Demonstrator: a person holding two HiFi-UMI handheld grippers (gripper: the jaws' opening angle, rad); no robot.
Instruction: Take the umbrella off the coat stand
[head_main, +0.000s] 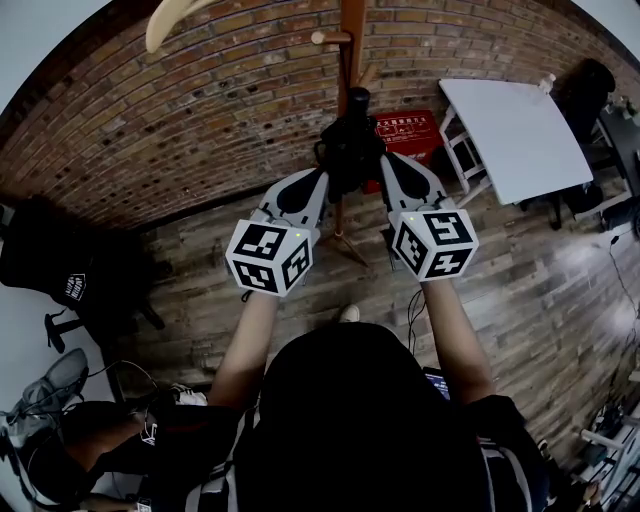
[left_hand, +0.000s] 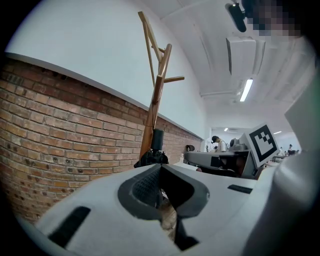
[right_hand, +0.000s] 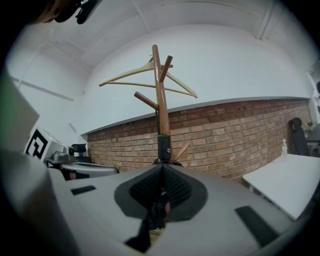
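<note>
A brick wall (head_main: 200, 110) filled the upper half of the head view, and the wooden coat stand (head_main: 352, 40) rose against it at top centre. The folded black umbrella (head_main: 350, 145) hung close against the stand's pole just below that, its long axis upright along the pole and its stubby handle uppermost.

You held one claw on either side of it. The left gripper (head_main: 322, 175) had its tips at the umbrella's lower left, and the right gripper (head_main: 387, 158) had its tips at its right, both very near the black fabric. I could not tell whether either one touched it.

In each gripper view the jaws were clenched together at the tips with nothing clamped. A dark scrap showed through the right claw's pad opening, too unclear to name.

The umbrella stood straight ahead of both claws. It sat centred above the right jaw tips, and slightly left of the left ones. Both hands looked about equally near.
</note>
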